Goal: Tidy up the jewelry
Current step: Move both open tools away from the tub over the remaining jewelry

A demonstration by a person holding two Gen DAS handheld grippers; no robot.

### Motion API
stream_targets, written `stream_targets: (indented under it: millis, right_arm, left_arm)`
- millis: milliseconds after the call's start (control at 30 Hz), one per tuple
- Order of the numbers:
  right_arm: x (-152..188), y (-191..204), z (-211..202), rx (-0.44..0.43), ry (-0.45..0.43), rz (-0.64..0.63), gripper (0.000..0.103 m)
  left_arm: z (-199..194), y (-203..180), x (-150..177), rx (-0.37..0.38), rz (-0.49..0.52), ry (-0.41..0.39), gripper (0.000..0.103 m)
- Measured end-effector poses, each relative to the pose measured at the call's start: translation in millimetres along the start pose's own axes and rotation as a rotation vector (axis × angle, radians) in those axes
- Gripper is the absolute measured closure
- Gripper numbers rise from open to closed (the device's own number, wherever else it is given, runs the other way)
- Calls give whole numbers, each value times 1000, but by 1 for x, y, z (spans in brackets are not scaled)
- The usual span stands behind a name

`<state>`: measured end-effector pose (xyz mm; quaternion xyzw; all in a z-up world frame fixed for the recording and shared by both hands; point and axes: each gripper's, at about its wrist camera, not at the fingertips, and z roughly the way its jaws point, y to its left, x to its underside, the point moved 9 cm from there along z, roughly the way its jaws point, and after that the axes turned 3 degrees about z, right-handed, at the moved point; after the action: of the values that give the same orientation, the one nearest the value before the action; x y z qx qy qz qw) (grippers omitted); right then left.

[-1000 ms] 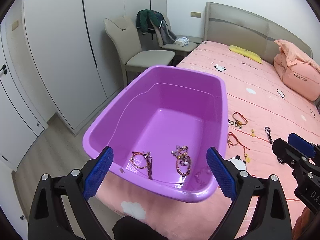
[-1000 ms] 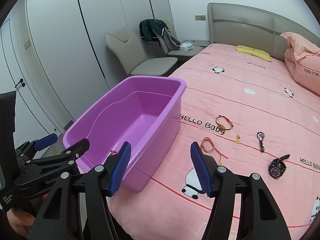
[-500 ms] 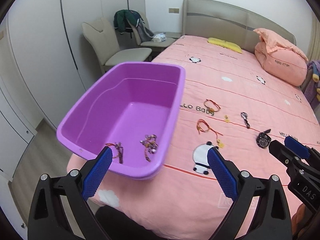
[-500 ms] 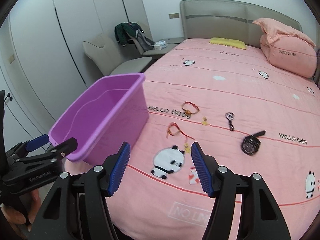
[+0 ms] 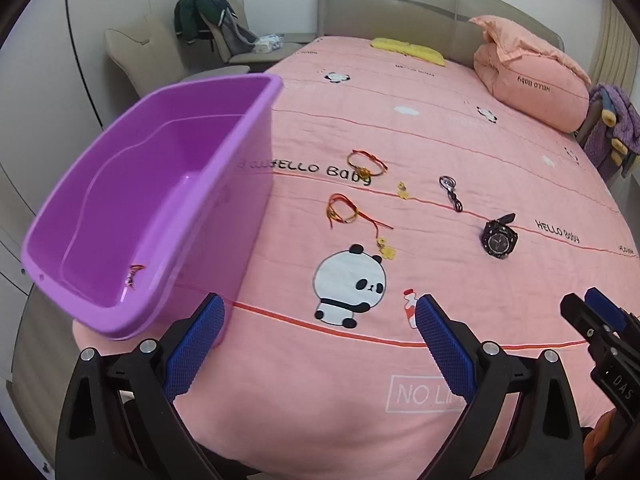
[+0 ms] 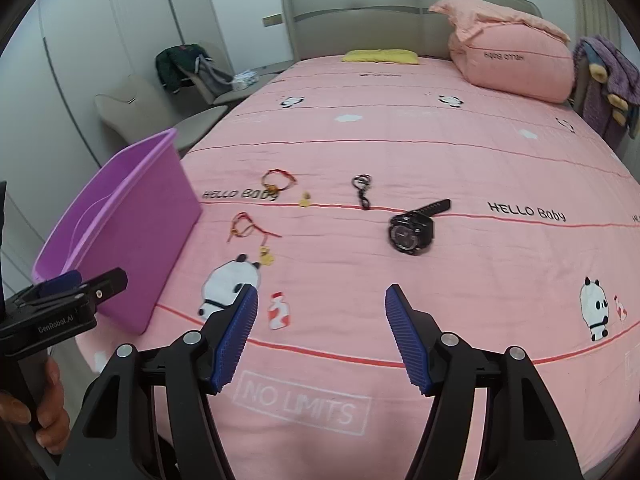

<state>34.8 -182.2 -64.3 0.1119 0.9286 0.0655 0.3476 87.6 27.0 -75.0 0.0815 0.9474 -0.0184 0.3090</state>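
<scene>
Both my tools are spread and empty: left tool (image 5: 316,344), right tool (image 6: 320,334), whose jaws have just been opening. Black watch (image 6: 411,232), two red cord bracelets (image 6: 279,180) (image 6: 246,228), a keyring clip (image 6: 362,190) lie loose on the bed (image 6: 440,152), beside the purple tub (image 5: 132,216). Risk: thin cords slip the pads, or I pinch bedspread; the tub sits at the bed corner and a nudge could tip it.
</scene>
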Motion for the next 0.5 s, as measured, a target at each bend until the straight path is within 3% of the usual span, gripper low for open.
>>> stream_targets:
  millis: [500]
  right_arm:
    - [-5, -77, 73, 69, 35, 53, 38]
  left_arm:
    - [84, -45, -1, -21, -15, 54, 9]
